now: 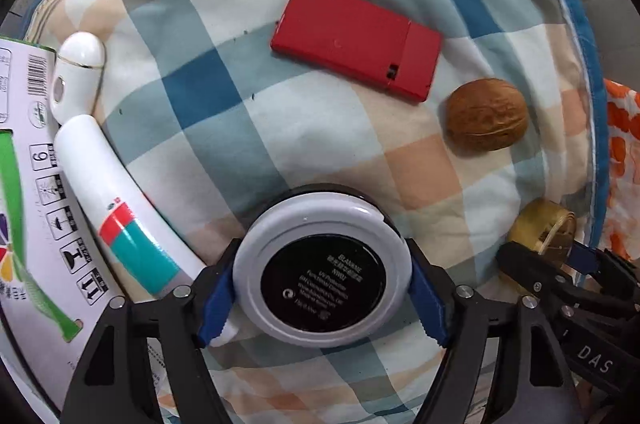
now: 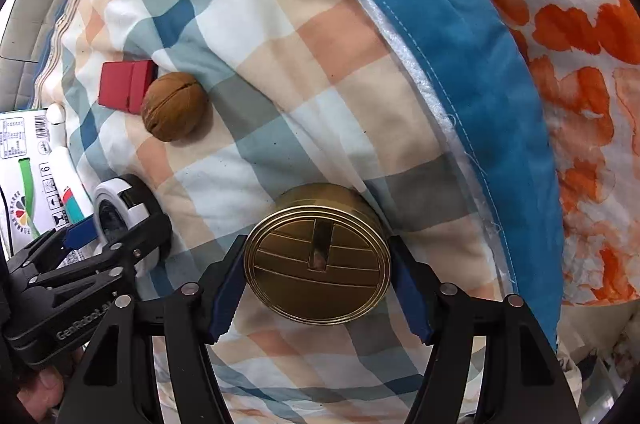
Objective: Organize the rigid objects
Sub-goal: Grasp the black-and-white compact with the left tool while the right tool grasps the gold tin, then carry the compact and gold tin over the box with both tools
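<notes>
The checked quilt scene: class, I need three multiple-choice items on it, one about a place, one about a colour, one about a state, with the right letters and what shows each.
1. Where does the walnut lie relative to the red flat case, seen from the left wrist camera?
A. on top of it
B. to its right, nearer the quilt's blue border
C. inside the printed box

2. What colour is the round tin in the right claw?
A. gold
B. green
C. red

3. What is the left claw doing?
A. hanging open over bare quilt
B. shut on the round compact
C. gripping the white tube

Answers:
1 B, since the walnut sits apart from the case, to its right.
2 A, since its embossed lid shines gold.
3 B, since both blue pads press the compact's white rim.
</notes>
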### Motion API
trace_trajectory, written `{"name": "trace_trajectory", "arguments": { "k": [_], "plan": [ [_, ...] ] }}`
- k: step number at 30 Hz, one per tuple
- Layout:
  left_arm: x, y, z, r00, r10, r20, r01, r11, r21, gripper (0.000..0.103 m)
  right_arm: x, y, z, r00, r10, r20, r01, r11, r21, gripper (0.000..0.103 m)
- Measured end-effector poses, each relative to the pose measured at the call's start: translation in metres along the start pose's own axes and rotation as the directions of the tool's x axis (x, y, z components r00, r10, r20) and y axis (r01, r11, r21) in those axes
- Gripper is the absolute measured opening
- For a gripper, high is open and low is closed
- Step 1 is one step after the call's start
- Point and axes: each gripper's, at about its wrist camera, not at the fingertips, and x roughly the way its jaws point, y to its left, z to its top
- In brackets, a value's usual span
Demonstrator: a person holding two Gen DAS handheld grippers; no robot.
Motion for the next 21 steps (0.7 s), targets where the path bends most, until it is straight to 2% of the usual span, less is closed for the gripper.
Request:
{"name": "trace_trajectory", "arguments": {
  "k": [7, 8, 11, 14, 21],
  "plan": [
    [0.003, -0.006, 0.005, 1.0, 0.022, 0.006, -0.022, 1.0, 0.012, 0.08, 0.008, 0.013, 0.009, 0.999, -0.03, -0.02, 0.03, 1.0, -0.011, 0.072],
    [0.002, -0.007, 0.005, 0.999, 0.031, 0.011, -0.031, 0.999, 0.013, 0.074, 0.01, 0.016, 0.009, 0.999, -0.049, -0.02, 0.048, 0.999, -0.022, 0.07],
    [-0.003, -0.013, -0.002, 0.999, 0.046, 0.021, -0.046, 0.999, 0.026, 0.073, 0.016, 0.031, 0.004, 0.995, -0.098, -0.014, 0.097, 0.993, -0.063, 0.068],
    [-0.015, -0.011, -0.007, 0.999, 0.026, 0.04, -0.027, 0.999, 0.021, 0.073, 0.012, 0.035, 0.001, 0.995, -0.099, 0.008, 0.099, 0.993, -0.068, 0.067],
    [-0.064, -0.013, -0.015, 0.99, -0.017, 0.142, 0.013, 1.0, 0.025, 0.073, -0.012, 0.046, -0.013, 0.997, -0.062, 0.051, 0.066, 0.993, -0.094, 0.067]
  ]
}}
